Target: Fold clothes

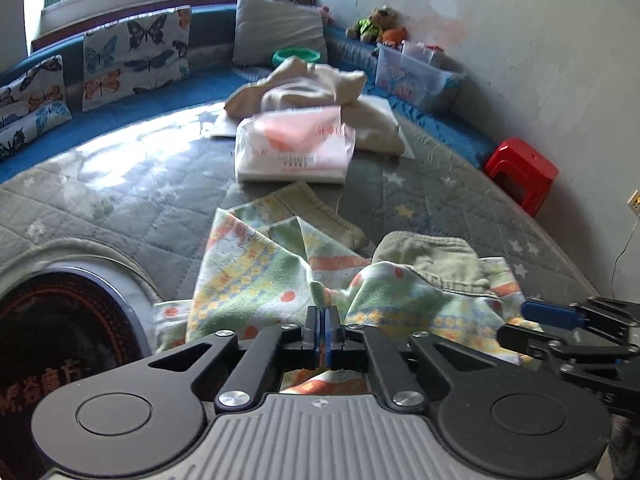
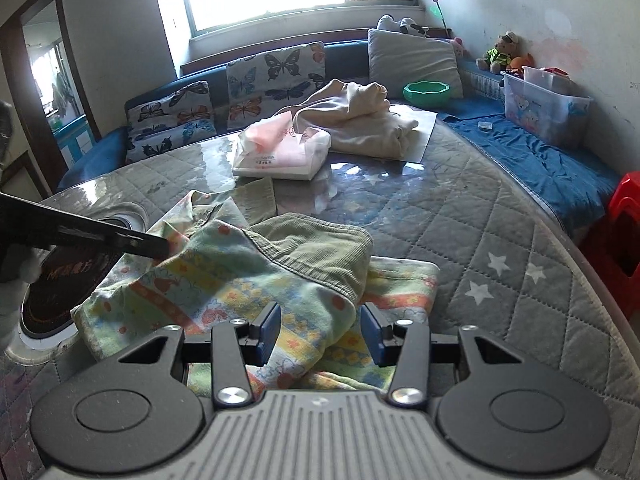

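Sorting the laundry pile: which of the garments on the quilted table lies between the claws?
The colourful patterned garment with the green corduroy part; the left claw is shut on it. The cream garment lies far off, beside the white bag.

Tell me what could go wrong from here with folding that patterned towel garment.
1. The left gripper is shut on a bunched ridge of the colourful patterned terry garment, so lifting may drag several layers.
2. The right gripper stands open around a fold without pinching it; pulling now would probably leave that side behind.
3. The olive corduroy lining lies flipped over the pattern and might get folded in crooked.
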`<state>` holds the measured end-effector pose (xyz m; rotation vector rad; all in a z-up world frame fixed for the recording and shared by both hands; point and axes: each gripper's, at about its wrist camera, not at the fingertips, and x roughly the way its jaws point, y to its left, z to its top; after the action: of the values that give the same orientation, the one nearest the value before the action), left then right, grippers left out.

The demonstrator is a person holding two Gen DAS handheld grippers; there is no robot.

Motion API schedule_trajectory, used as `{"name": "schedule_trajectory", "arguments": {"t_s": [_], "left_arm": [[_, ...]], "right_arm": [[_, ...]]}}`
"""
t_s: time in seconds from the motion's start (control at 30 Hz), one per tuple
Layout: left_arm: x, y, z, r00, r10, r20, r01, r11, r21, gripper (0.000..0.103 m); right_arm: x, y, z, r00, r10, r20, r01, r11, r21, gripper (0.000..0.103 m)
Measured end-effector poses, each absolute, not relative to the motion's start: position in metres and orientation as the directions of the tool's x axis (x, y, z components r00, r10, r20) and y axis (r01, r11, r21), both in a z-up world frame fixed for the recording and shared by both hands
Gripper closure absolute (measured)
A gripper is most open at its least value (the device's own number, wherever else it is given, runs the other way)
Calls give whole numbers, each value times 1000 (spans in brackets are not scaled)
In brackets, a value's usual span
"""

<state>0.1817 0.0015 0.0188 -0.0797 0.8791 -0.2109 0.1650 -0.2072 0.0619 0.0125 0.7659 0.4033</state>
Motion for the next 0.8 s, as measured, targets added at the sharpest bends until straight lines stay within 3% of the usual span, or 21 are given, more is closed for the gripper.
{"name": "schedule_trajectory", "arguments": {"t_s": [0.7,0.8], "left_arm": [[130,43,40,655,-189,-731,145,982,-123,103],[122,54,42,658,-175,-733,129,984,-120,103]], "right_arm": [[178,-207,52,613,412,-674,-346,907,240,57],[172,-202,51,594,435,-676,-373,894,248,69]]}}
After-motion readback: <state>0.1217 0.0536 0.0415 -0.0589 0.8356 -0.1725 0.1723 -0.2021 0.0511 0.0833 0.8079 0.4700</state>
